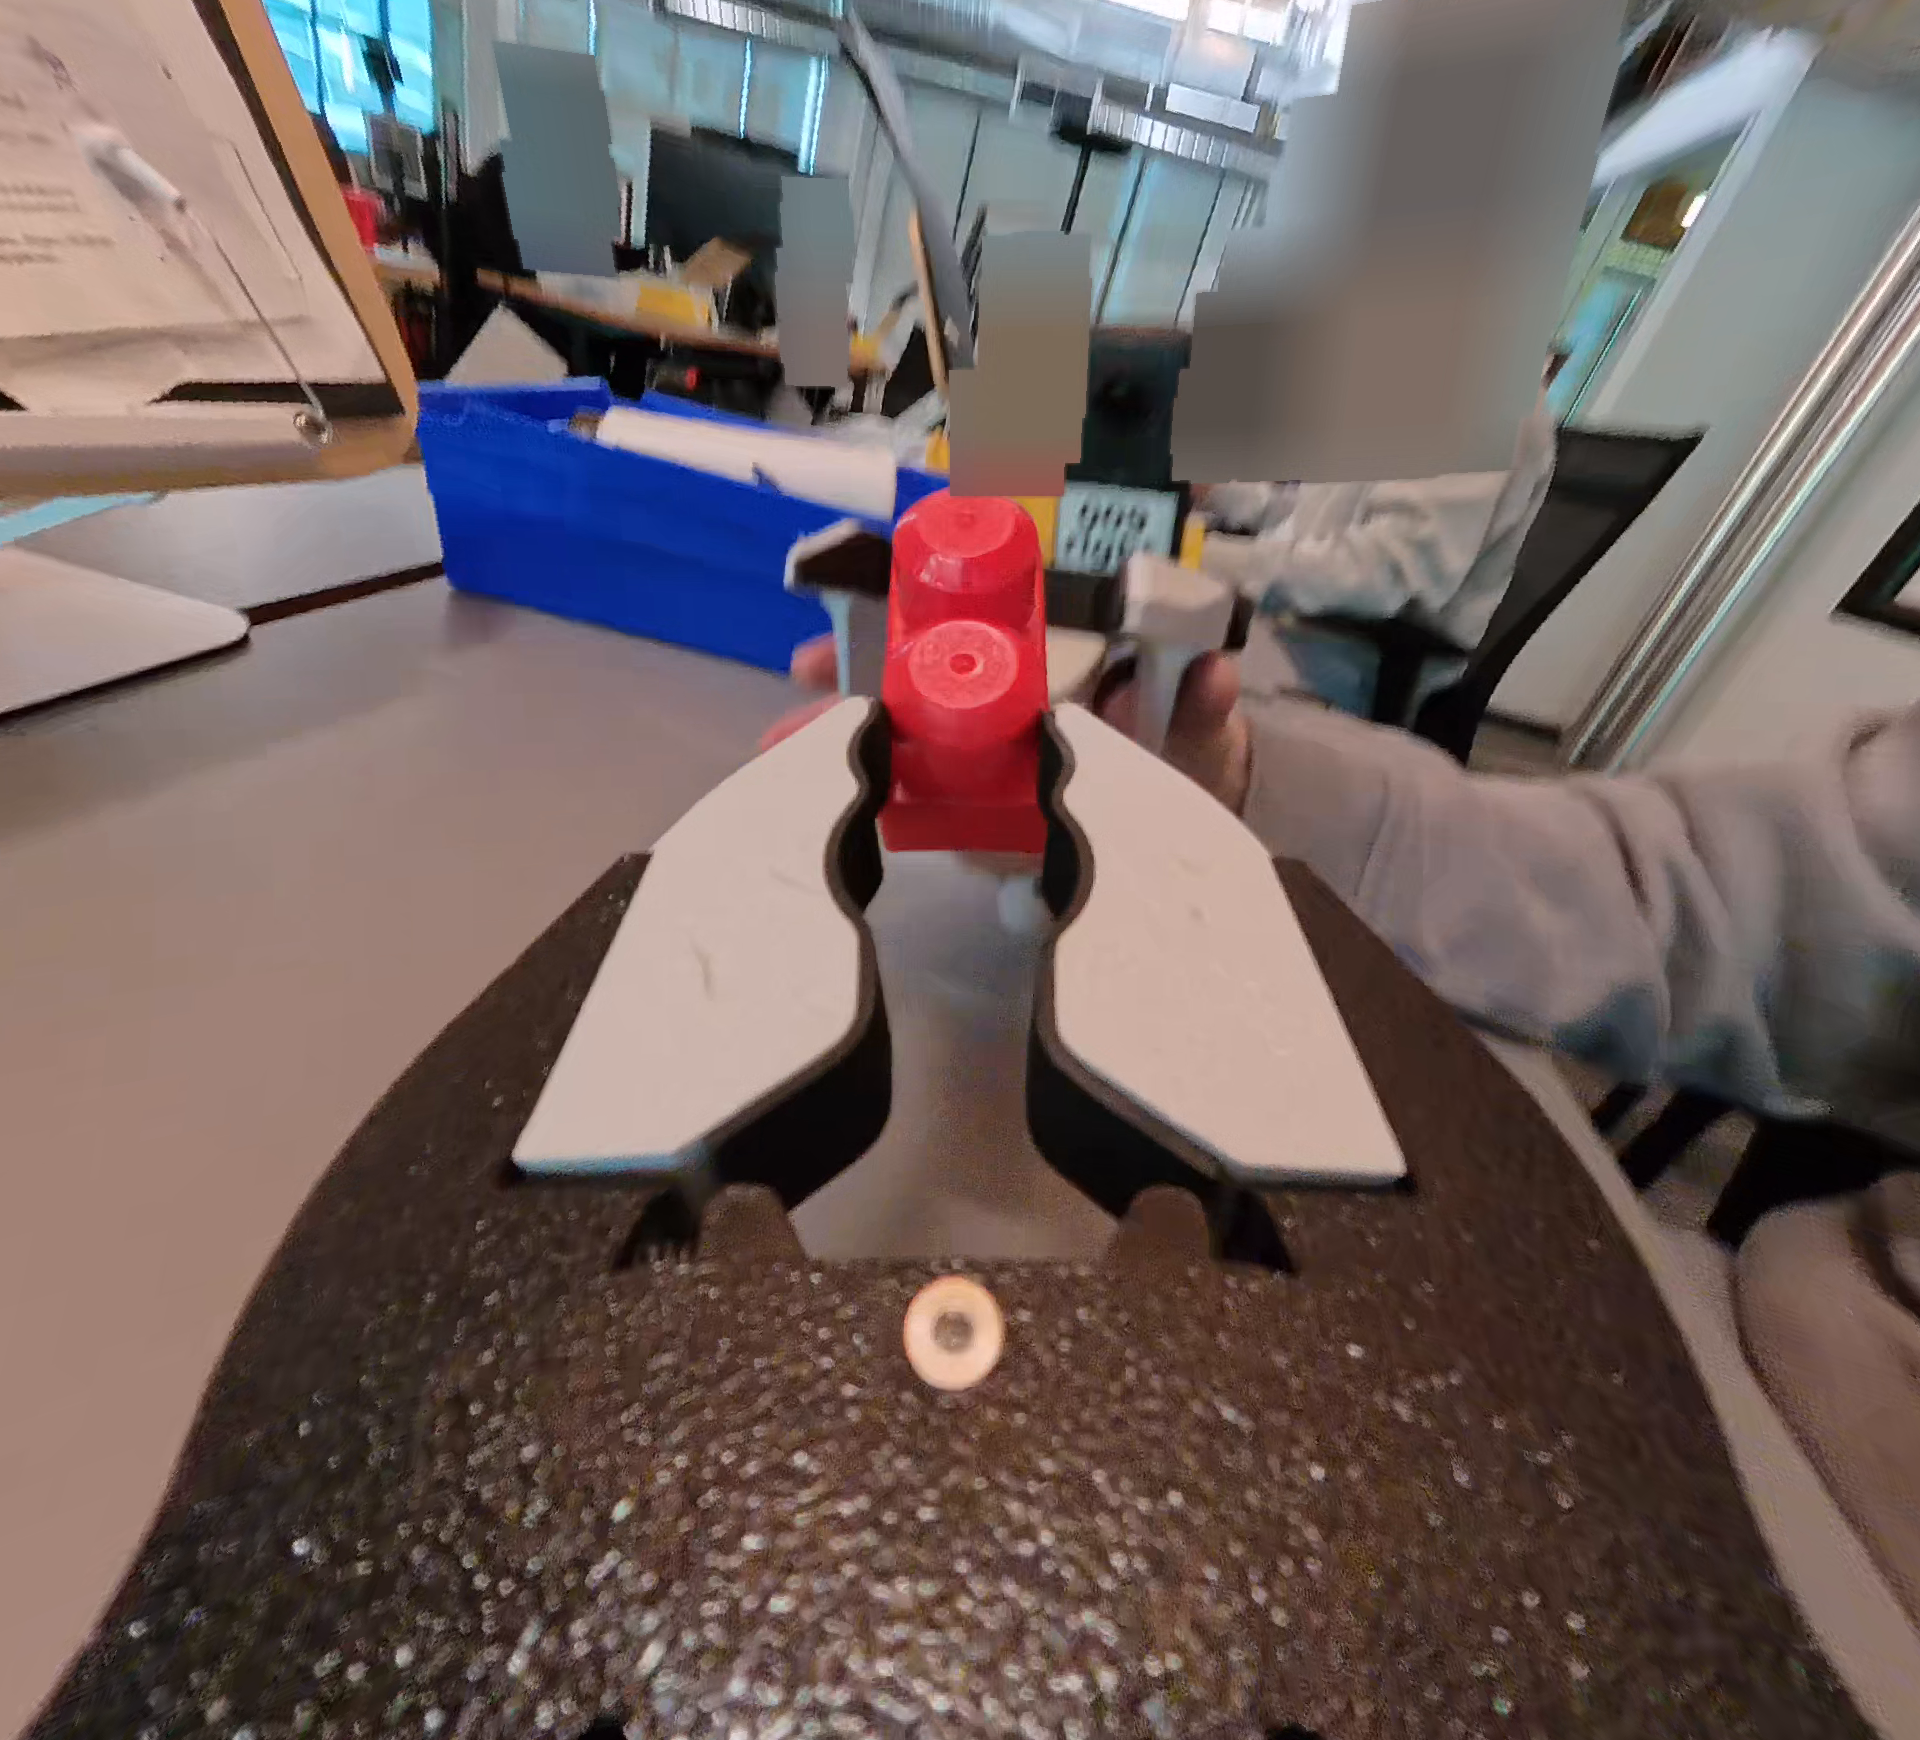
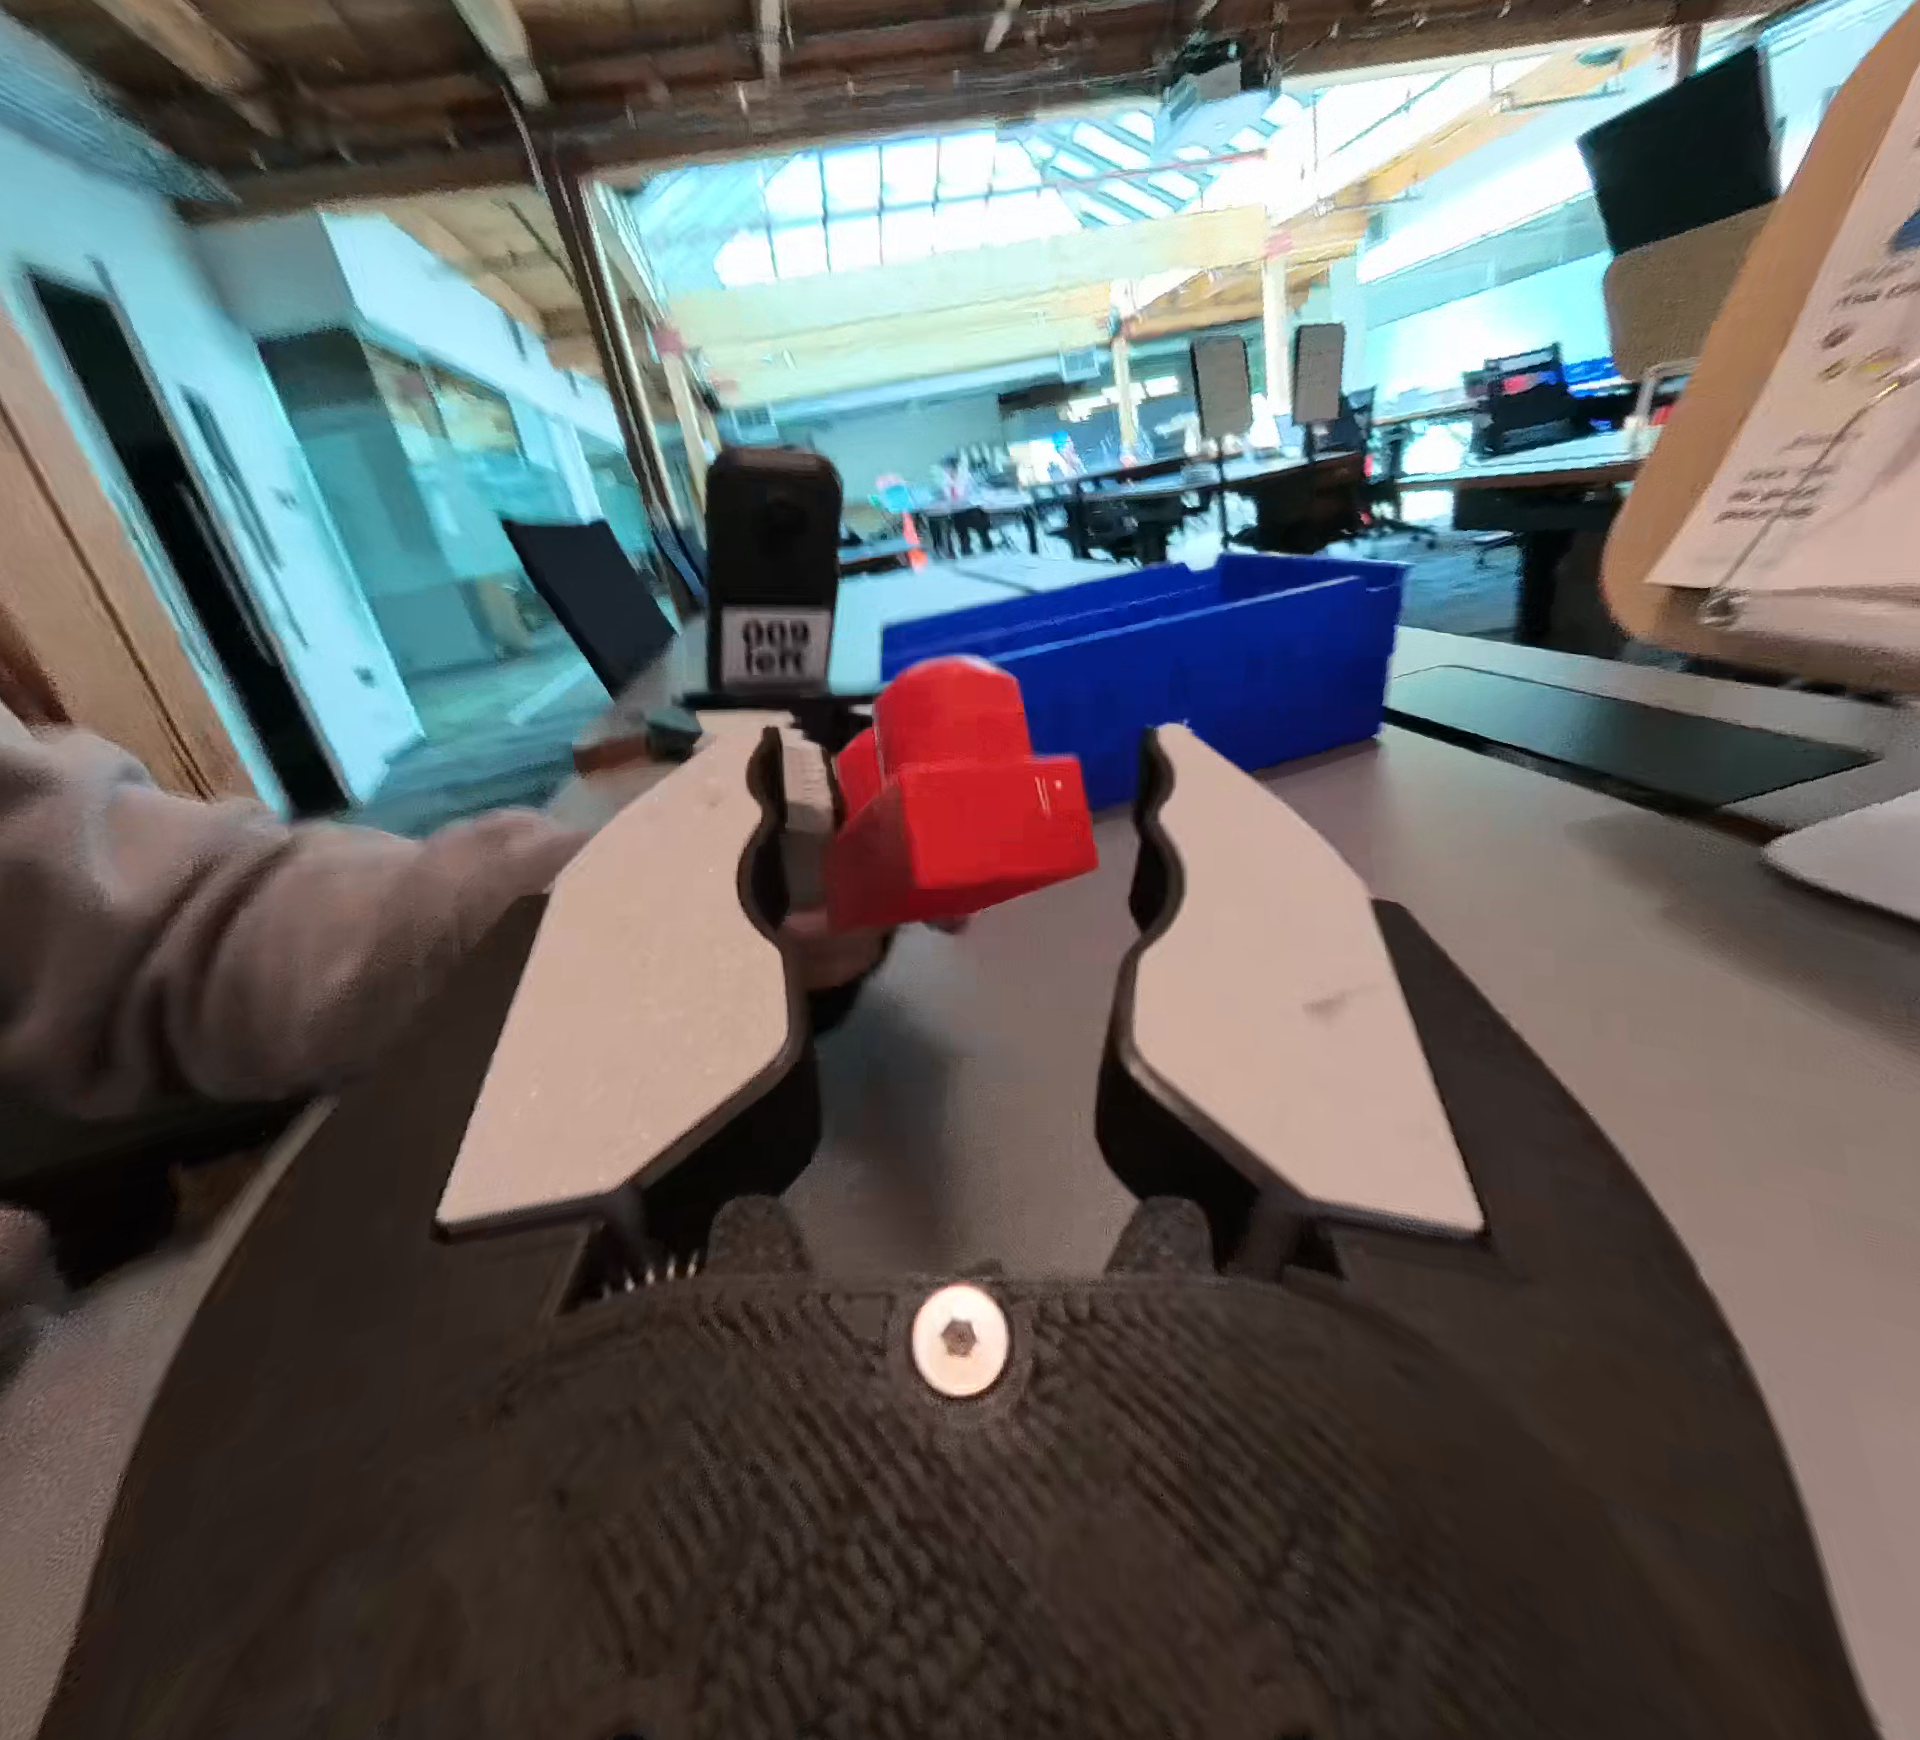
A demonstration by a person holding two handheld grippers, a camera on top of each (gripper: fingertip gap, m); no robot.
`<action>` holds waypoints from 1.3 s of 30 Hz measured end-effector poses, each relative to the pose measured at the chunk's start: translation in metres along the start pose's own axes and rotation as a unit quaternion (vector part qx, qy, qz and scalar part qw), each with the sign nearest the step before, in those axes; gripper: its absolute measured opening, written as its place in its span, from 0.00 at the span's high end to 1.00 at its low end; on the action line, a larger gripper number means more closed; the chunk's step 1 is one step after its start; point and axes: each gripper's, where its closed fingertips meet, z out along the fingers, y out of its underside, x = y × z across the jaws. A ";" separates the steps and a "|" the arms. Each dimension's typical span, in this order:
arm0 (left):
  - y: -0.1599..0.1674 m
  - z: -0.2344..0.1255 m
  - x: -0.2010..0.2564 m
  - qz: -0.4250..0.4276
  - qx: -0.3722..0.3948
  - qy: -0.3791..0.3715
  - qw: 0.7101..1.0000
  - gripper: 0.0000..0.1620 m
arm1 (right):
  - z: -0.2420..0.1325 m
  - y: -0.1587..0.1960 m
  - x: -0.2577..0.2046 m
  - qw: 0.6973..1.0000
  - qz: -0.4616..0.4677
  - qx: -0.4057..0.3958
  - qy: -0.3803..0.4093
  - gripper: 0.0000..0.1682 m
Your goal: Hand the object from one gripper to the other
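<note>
Red block [image 1: 961,682], a stud-topped plastic piece, is clamped at its base between the tips of the left tongs [image 1: 961,791], which are drawn together on it. Its two studs project forward at twelve o'clock, leaving the upper body free for a second grip. The right tongs [image 2: 961,817] stand apart, one finger at nine o'clock of the block and one at three o'clock, neither pressing it; this straddle suits a closing grasp. Block is carried in the air above the grey surface [image 2: 1455,911]. A blue bin [image 2: 1195,641] stands behind. Judgement: handover at the pre-grasp stage; release is not yet due.
</note>
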 end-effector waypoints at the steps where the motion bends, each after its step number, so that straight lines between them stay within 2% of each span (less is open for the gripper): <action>1: 0.004 -0.002 -0.002 0.007 -0.026 0.000 1.000 0.84 | -0.004 0.002 0.000 0.999 -0.026 -0.030 0.003 0.62; 3: 0.010 -0.006 -0.002 0.002 -0.065 0.013 0.998 0.84 | -0.010 0.013 0.004 0.993 -0.059 -0.100 0.011 0.63; 6: 0.019 -0.009 -0.001 0.016 -0.104 0.021 0.994 0.84 | -0.012 0.019 0.001 0.991 -0.069 -0.115 -0.001 0.72; 10: 0.034 -0.008 0.005 0.042 -0.154 0.034 0.987 0.84 | -0.009 0.040 -0.008 0.981 -0.092 -0.171 -0.025 0.73; 12: 0.038 -0.007 0.007 0.047 -0.166 0.038 0.984 0.84 | -0.009 0.052 -0.013 0.973 -0.102 -0.201 -0.043 0.81; 13: 0.040 -0.007 0.006 0.052 -0.171 0.035 0.983 0.84 | -0.008 0.052 -0.012 0.973 -0.100 -0.202 -0.042 0.82; 17: 0.030 -0.007 0.005 0.063 -0.137 0.031 0.988 0.84 | -0.004 0.043 -0.010 0.982 -0.083 -0.169 -0.035 0.82; 21: -0.004 -0.006 -0.003 0.100 0.000 -0.030 0.995 0.80 | 0.000 0.012 -0.002 0.996 -0.063 -0.060 0.005 0.82; 24: -0.008 -0.004 -0.005 0.057 0.027 -0.032 0.997 0.73 | 0.002 -0.007 -0.001 0.999 -0.011 0.028 0.015 0.82; 27: -0.005 0.003 -0.001 0.007 0.041 -0.012 0.999 0.69 | 0.009 -0.005 -0.006 0.998 0.022 0.055 0.005 0.82; 32: -0.003 0.006 0.007 0.010 0.046 0.005 0.999 0.75 | 0.016 0.006 -0.015 0.999 0.018 0.031 -0.013 0.82; 35: 0.003 0.006 0.001 0.036 0.005 -0.014 0.999 0.76 | 0.015 0.015 -0.009 1.000 -0.002 -0.010 0.003 0.82; 36: 0.005 0.005 -0.005 0.057 -0.009 -0.038 0.998 0.76 | 0.013 0.016 -0.004 1.000 -0.016 -0.018 0.019 0.79; 39: 0.004 -0.003 -0.026 0.162 -0.039 -0.143 0.976 0.76 | 0.010 0.015 0.011 0.995 -0.043 -0.040 0.086 0.61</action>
